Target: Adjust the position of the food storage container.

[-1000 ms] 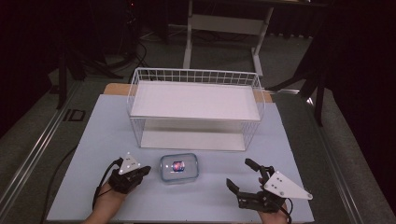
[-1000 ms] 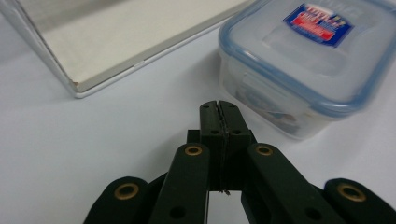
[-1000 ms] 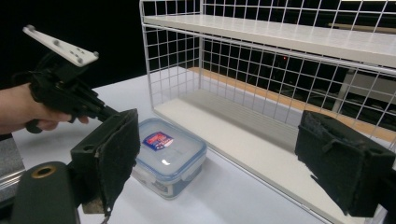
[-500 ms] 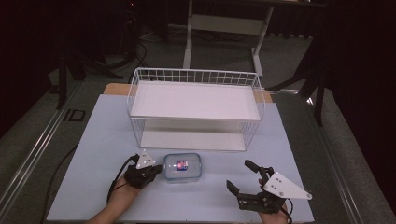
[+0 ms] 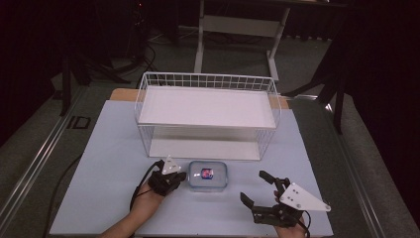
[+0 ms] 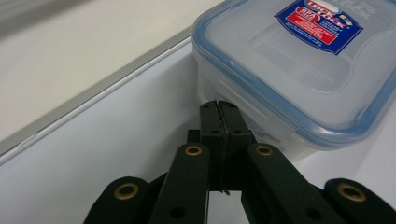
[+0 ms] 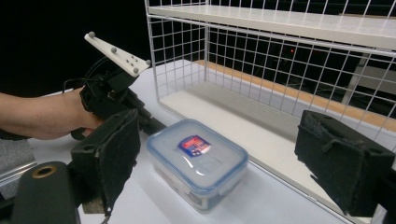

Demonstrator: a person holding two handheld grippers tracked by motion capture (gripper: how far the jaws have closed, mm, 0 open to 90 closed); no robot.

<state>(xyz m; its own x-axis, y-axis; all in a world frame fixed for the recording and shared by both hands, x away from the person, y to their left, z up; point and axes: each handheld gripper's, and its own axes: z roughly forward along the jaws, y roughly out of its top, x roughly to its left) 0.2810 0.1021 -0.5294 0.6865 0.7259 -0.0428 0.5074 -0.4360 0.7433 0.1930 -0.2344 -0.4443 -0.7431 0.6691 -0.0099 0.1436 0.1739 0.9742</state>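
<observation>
A clear plastic food container (image 5: 208, 175) with a blue-rimmed lid and a red-and-blue label lies on the pale table mat, just in front of the wire rack. My left gripper (image 5: 183, 176) is at its left side. In the left gripper view the jaws are pressed together with nothing between them, and the left gripper (image 6: 219, 108) has its tips at the container's (image 6: 299, 65) side latch. My right gripper (image 5: 253, 186) stands open to the right of the container and a little nearer me, apart from it. In the right gripper view the container (image 7: 198, 156) lies ahead between the wide-spread pads (image 7: 116, 158).
A white two-tier wire rack (image 5: 208, 75) stands behind the container, with its lower shelf (image 7: 243, 116) open toward me. The pale mat (image 5: 104, 163) stretches to both sides. A person's hand (image 7: 42, 114) holds the left gripper. Dark floor and stands surround the table.
My left gripper has moved right across the mat, from well left of the container up to its side. The right gripper and the container have stayed where they were.
</observation>
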